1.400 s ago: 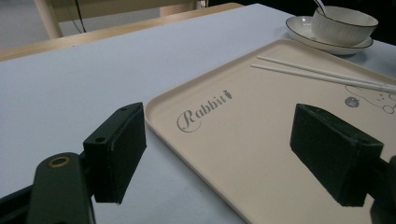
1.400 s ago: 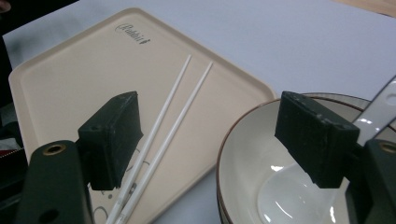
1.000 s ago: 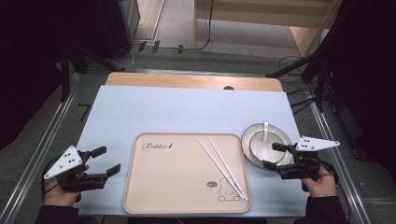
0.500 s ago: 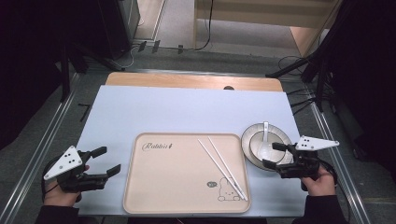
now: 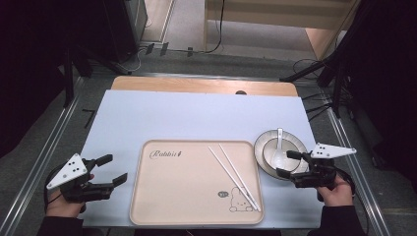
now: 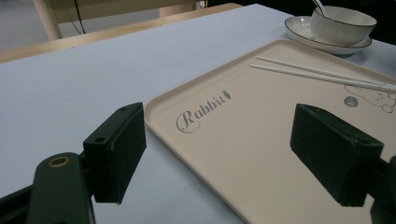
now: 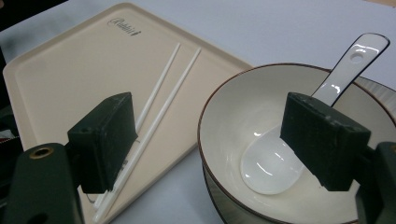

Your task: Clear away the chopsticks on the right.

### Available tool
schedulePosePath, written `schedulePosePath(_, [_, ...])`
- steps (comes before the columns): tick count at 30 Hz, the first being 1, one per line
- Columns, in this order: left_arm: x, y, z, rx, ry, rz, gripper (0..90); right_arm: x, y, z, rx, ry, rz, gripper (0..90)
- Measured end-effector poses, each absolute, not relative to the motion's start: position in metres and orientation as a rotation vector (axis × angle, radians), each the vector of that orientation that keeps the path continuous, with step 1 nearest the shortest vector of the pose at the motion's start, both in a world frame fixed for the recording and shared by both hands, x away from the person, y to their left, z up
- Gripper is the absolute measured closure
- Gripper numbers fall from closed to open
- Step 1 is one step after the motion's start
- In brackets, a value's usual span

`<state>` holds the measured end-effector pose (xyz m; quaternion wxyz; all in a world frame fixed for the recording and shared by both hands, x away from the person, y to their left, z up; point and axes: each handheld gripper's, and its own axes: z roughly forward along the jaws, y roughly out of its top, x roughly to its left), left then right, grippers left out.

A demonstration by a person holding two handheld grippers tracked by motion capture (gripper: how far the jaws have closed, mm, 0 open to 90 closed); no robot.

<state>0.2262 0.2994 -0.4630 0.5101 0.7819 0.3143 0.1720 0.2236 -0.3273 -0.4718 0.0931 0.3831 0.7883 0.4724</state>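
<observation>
Right gripper (image 5: 290, 164): matte black block jaws spread wide and empty, poised at the near rim of a glossy round white bowl (image 7: 299, 154) with a thin dark edge, which sits on a ribbed saucer (image 5: 260, 150) and holds a glazed white ceramic spoon (image 7: 299, 140). Left gripper (image 5: 110, 169): jaws likewise wide, holding nothing, over the pale blue table cover (image 5: 196, 118) beside the rounded-corner beige plastic tray (image 5: 187, 196). Two slim white chopsticks (image 5: 233, 169) lie side by side on the tray.

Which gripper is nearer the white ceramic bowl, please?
Right. The right gripper is open at the white ceramic bowl; the left gripper sits beyond the beige tray.
</observation>
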Motion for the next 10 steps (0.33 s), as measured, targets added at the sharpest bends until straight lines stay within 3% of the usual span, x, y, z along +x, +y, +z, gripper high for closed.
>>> schedulePosePath(10, [0.2259, 0.2994, -0.4629, 1.882, 0.756, 0.412, 19.0, 0.2239, -0.3280, -0.4720, 1.141, 2.337, 1.399, 19.0])
